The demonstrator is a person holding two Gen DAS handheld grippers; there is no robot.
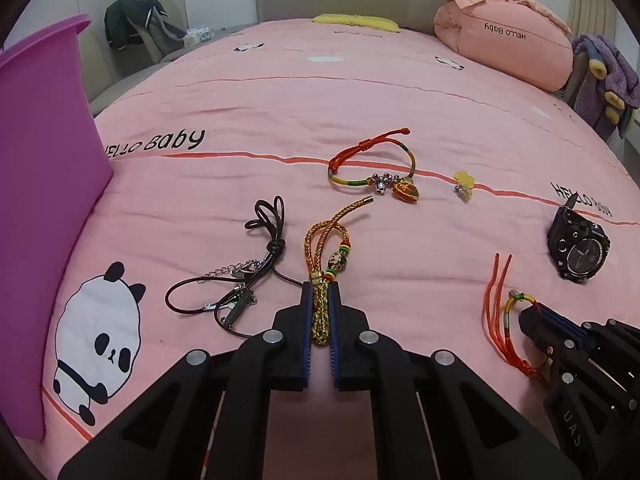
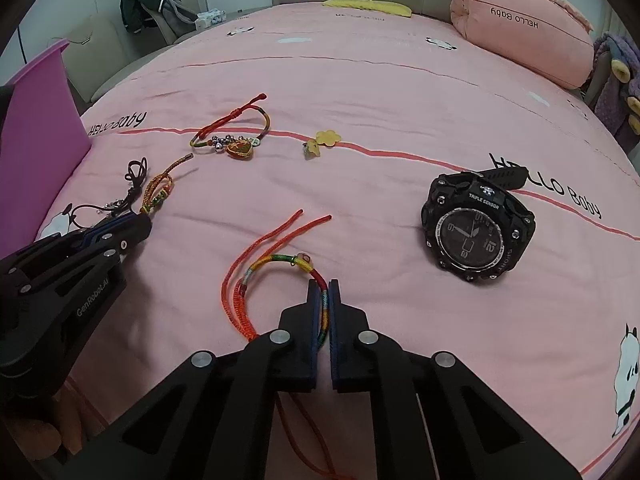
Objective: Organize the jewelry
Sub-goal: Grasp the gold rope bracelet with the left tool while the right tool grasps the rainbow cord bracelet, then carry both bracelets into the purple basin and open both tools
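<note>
Nearest, the left gripper [image 1: 320, 300] is clamped on the gold braided cord [image 1: 320, 276], and the right gripper [image 2: 325, 292] pinches the rainbow thread bracelet [image 2: 280, 260], likely so both lift together. At 10 o'clock lies the black leather cord [image 1: 256, 276]; farther, at 1 o'clock, the knotted charm bracelet [image 1: 376, 168]. The purple bin [image 1: 44, 200] stands at 9 o'clock.
</note>
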